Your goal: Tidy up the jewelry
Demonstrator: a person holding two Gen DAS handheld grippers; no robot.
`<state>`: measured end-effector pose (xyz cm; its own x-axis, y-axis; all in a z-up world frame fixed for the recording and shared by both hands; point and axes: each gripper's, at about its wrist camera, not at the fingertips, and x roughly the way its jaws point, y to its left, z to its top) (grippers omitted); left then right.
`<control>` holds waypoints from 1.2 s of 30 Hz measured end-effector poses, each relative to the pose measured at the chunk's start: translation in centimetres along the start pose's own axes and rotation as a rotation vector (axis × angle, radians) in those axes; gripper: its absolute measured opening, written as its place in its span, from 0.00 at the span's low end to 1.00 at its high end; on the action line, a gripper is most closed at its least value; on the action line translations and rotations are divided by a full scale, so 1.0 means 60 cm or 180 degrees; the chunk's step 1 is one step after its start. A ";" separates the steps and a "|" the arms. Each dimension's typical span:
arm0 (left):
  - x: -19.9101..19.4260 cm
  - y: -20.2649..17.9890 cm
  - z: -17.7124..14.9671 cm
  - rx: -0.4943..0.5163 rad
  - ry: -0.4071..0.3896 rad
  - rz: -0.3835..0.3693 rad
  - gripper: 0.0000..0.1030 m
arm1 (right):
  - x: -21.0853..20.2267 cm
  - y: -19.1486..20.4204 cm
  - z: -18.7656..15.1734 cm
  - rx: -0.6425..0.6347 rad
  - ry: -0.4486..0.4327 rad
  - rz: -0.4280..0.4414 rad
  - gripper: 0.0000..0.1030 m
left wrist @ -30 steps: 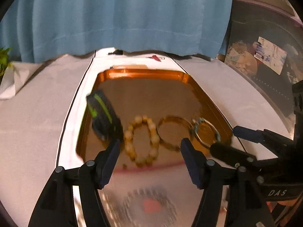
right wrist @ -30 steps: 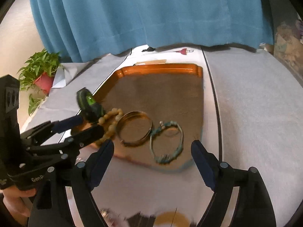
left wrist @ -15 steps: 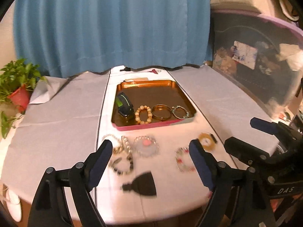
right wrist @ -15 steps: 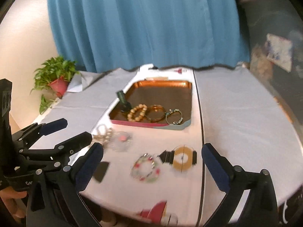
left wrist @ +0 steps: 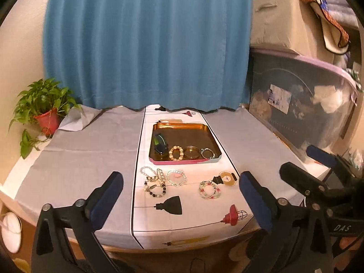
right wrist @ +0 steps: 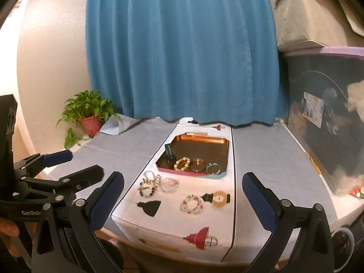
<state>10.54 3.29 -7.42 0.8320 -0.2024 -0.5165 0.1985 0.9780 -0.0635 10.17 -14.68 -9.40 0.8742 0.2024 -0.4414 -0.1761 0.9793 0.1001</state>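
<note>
The left gripper [left wrist: 180, 191] is opening, nothing between its blue pads; the right gripper [right wrist: 183, 192] gapes wide and empty. Both hang back from the table's [left wrist: 75, 159] near edge. Beyond, the copper tray [left wrist: 182, 126] holds four bracelets in a row across its near end, long axis running away toward the curtain [left wrist: 145, 45]. Loose bracelets [left wrist: 154, 182] lie just before it. Only the right view shows fingers [right wrist: 9, 229] gripping the left handle.
</note>
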 end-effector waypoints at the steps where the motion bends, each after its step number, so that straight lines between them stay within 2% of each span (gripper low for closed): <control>1: -0.003 0.001 0.000 -0.0011 -0.0013 0.0040 0.99 | -0.002 -0.001 0.001 0.0008 -0.0008 -0.0043 1.00; 5: -0.006 0.003 -0.004 0.0027 -0.0062 0.0167 0.99 | 0.007 0.000 -0.004 -0.0077 0.0031 -0.0278 1.00; 8: 0.007 0.005 -0.010 0.0049 0.0036 0.0132 0.99 | 0.027 -0.006 -0.015 0.0006 0.0150 -0.0198 1.00; 12: 0.041 0.017 -0.029 0.0057 0.0195 -0.0050 0.99 | 0.061 -0.013 -0.034 0.0053 0.0322 -0.0131 1.00; 16: 0.090 0.048 -0.070 -0.0117 0.0388 -0.0195 0.99 | 0.098 -0.012 -0.063 -0.0030 0.0466 0.0007 1.00; 17: 0.098 0.052 -0.077 -0.0138 0.0405 -0.0194 0.99 | 0.111 -0.010 -0.073 -0.0092 0.0498 0.0024 1.00; 19: 0.124 0.066 -0.099 -0.0115 0.0438 -0.0201 0.99 | 0.133 -0.011 -0.091 -0.0139 0.0553 -0.0140 1.00; 21: 0.153 0.082 -0.121 -0.0125 0.0473 -0.0129 0.99 | 0.159 -0.022 -0.110 -0.0035 0.0608 0.0015 0.99; 23: 0.187 0.098 -0.139 -0.0177 0.0539 -0.0133 0.99 | 0.188 -0.033 -0.128 0.0058 0.0671 0.0190 0.92; 25: 0.220 0.110 -0.151 -0.0228 0.0627 -0.0231 0.97 | 0.215 -0.035 -0.143 0.0039 0.0716 0.0227 0.60; 26: 0.232 0.111 -0.155 -0.0231 0.0664 -0.0241 0.95 | 0.235 -0.037 -0.153 0.0017 0.0789 0.0201 0.56; 29: 0.272 0.113 -0.165 -0.0129 0.0769 -0.0286 0.79 | 0.288 -0.047 -0.178 0.0077 0.1003 0.0287 0.53; 31: 0.291 0.115 -0.166 -0.0050 0.0791 -0.0304 0.58 | 0.310 -0.052 -0.187 0.0058 0.1073 0.0326 0.51; 34: 0.313 0.125 -0.162 -0.0050 0.0765 -0.0244 0.46 | 0.337 -0.059 -0.196 0.0021 0.1101 0.0300 0.51; 36: 0.327 0.133 -0.155 -0.0085 0.0755 -0.0265 0.45 | 0.352 -0.075 -0.194 0.0133 0.1054 0.0269 0.45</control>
<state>23.61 7.59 -25.97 0.6679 -0.2680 -0.6943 0.2448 0.9601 -0.1350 24.15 -14.70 -29.58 0.6617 0.2815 -0.6949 -0.2168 0.9591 0.1821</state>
